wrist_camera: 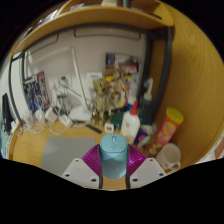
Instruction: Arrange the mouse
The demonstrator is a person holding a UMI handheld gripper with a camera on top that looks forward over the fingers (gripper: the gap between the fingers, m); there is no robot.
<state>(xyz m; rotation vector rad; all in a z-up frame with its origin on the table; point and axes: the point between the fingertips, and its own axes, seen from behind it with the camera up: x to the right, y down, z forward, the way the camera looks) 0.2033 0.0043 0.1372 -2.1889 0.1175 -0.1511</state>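
Observation:
A pale teal computer mouse [114,156] stands on end between my gripper's [113,163] two fingers, its wheel end up. Both magenta pads [94,158] press against its sides, so the gripper is shut on it. It is held above a wooden desk [40,150], over a grey mat [68,152] that lies just beyond the fingers.
At the back of the desk stand a white glue bottle [130,122], an orange-red tube can [168,130], a white cup [170,154], a plant-like clutter [103,100] and cables at the left [50,118]. A wooden shelf [110,15] hangs overhead.

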